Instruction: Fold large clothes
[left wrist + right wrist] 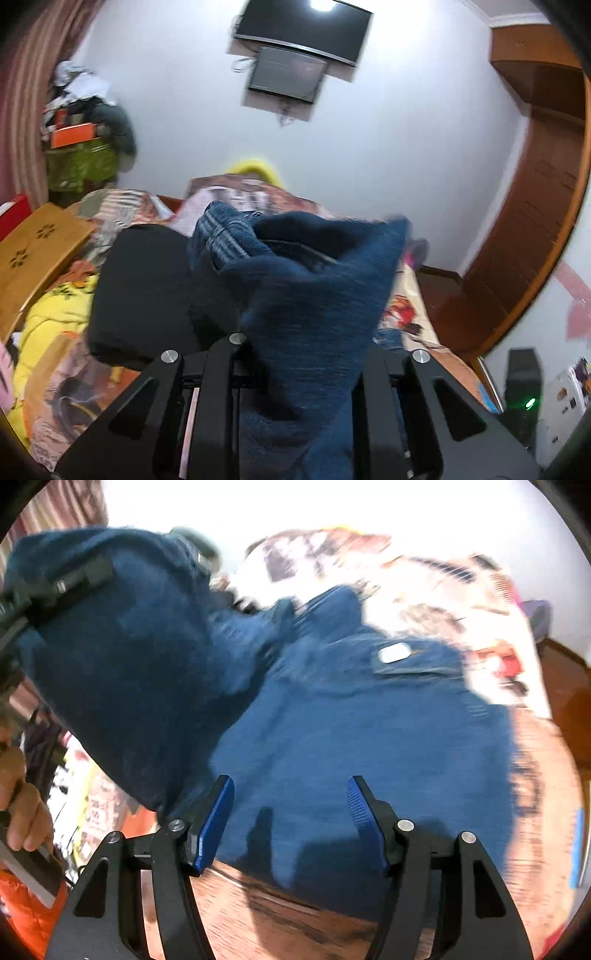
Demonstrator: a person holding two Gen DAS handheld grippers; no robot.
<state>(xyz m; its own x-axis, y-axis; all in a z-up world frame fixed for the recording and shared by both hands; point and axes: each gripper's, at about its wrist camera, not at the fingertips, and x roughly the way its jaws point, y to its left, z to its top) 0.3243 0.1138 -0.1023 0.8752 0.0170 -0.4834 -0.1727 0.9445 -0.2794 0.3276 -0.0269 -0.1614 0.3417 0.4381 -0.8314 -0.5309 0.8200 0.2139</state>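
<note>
Garment: blue sweater [351, 716] spread on bed [532, 775], one part raised | left hand-held gripper [295, 369] clamped narrow on raised fabric, apparently to carry it over for a fold | right hand-held gripper [291, 819] half open, empty, poised above body, probably to pin it.

Right gripper [291, 812]: matte black frame, two angled arms each with a triangular cut-out. Round silver screw heads [405, 825] sit at the pivots, two per side. Fingers [216, 821] carry blue ribbed pads on their inner faces.

Left gripper [295, 369]: same black frame, same triangular cut-outs, silver screw heads at the pivots outboard of the fingers.

A bare hand [26, 812] shows left of the right gripper's frame, no sleeve in view.
</note>
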